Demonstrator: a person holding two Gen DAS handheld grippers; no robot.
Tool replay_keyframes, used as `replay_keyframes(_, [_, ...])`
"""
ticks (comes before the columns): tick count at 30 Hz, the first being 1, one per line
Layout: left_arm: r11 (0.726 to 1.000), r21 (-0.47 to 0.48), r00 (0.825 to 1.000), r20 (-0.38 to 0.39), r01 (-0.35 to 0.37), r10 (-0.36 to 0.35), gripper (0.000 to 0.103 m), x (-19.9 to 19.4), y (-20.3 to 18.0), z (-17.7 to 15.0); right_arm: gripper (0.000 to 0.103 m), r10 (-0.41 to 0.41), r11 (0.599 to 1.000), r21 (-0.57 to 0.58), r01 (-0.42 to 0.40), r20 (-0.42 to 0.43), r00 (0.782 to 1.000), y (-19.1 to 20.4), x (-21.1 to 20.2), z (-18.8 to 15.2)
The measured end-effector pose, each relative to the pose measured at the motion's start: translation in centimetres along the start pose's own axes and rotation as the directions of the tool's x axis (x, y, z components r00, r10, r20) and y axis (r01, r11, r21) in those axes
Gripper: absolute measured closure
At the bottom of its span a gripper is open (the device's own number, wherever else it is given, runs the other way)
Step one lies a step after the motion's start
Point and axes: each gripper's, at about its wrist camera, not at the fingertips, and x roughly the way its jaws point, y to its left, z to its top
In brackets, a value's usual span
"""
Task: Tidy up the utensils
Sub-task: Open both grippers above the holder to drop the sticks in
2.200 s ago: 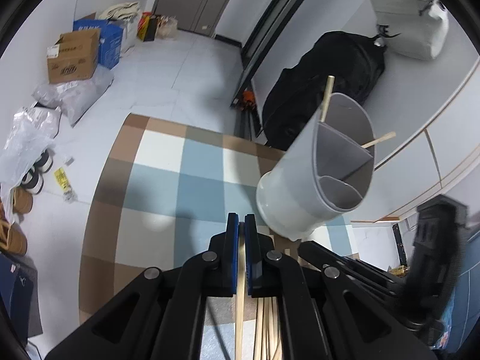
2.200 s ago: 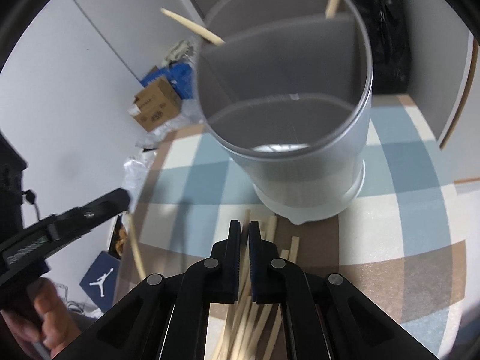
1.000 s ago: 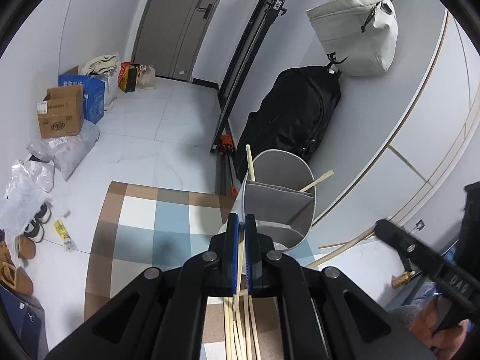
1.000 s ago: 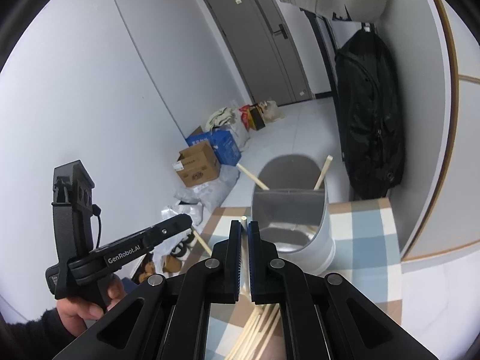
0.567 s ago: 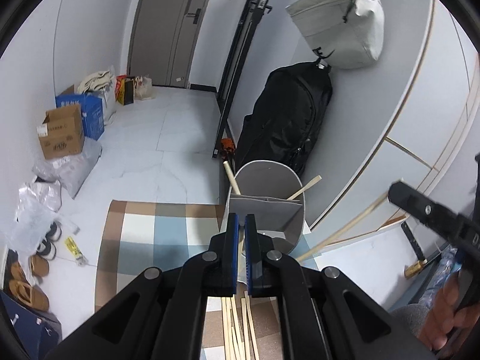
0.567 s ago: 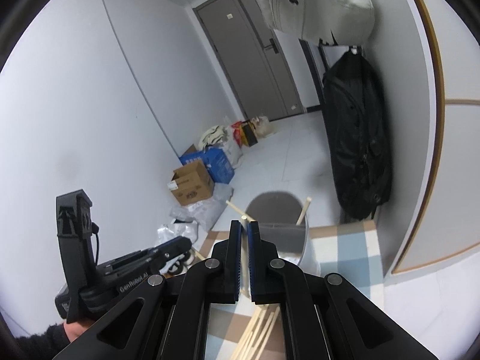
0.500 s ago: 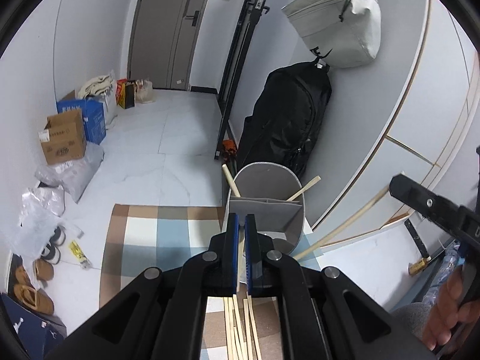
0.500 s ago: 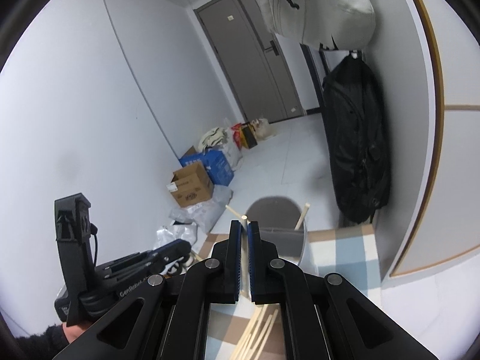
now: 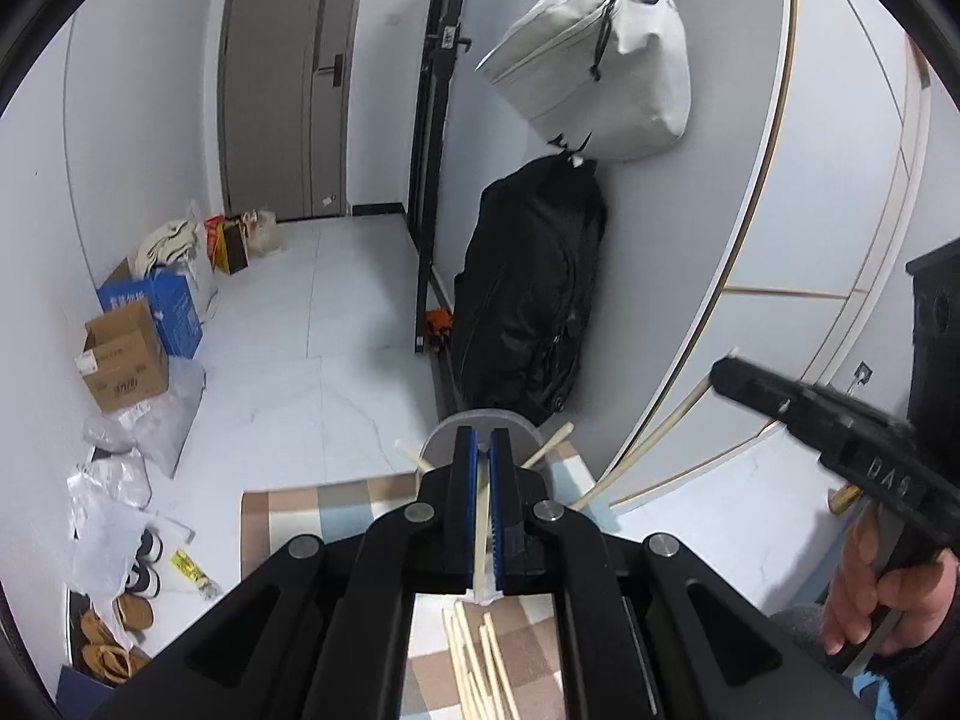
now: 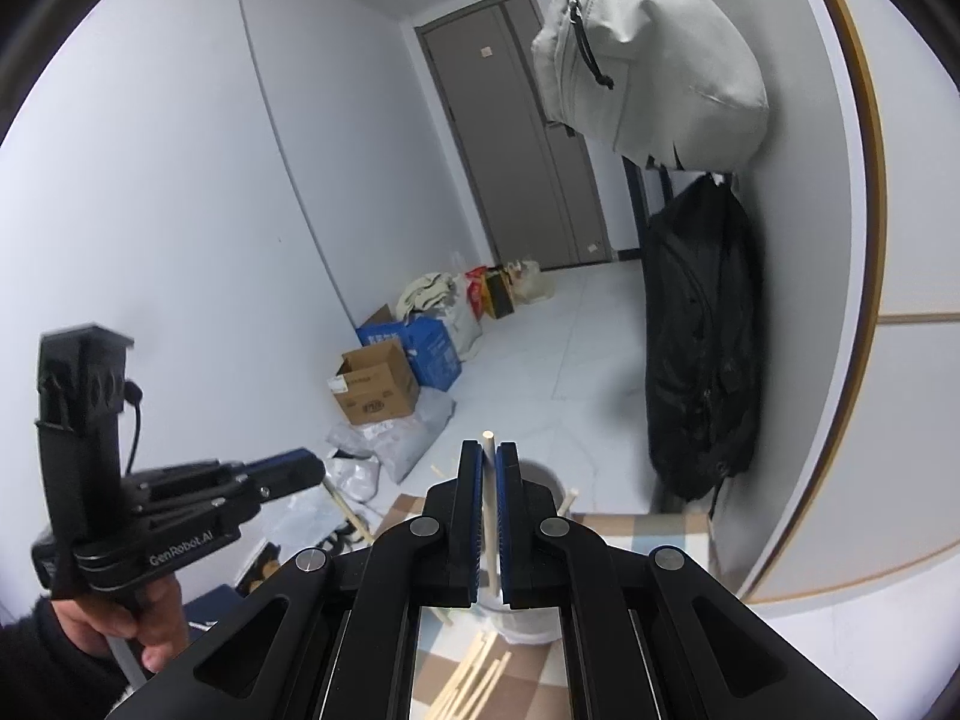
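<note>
A grey utensil holder [image 9: 441, 441] with two chopsticks sticking out stands on a checked mat [image 9: 300, 516], far below both grippers; it also shows in the right wrist view [image 10: 543, 480]. My left gripper [image 9: 480, 450] is shut on a pale wooden chopstick [image 9: 482, 540]. My right gripper [image 10: 489, 456] is shut on another chopstick [image 10: 489, 498], which shows in the left wrist view [image 9: 648, 441] slanting down from the right gripper's tip. Several loose chopsticks [image 9: 474, 666] lie on the mat in front of the holder.
A black backpack [image 9: 534, 294] leans on the right wall under a hanging grey bag [image 9: 594, 66]. Cardboard and blue boxes [image 9: 129, 348], plastic bags and shoes [image 9: 120, 618] line the left wall. A dark door [image 9: 282, 78] is at the back.
Both grippers have risen well above the mat, each holding its chopstick; the holder now looks small and far below. The right gripper has come nearer in the left wrist view.
</note>
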Motion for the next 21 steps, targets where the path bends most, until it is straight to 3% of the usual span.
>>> replay_keyframes(12, [1.0,-0.006,0.998,0.057,0.019,-0.018,0.103,0.1,-0.1,4.6,0.099,-0.048,0.999,0.017,0.048,0.045,0.998,-1.1,0.1,4.9])
replay_keyframes(21, [1.0,-0.011,0.998,0.066,0.014,-0.013,0.103,2.6,0.9,5.0,0.099,-0.056,0.998,0.007,0.056,0.016,0.998,-1.5,3.0,6.6])
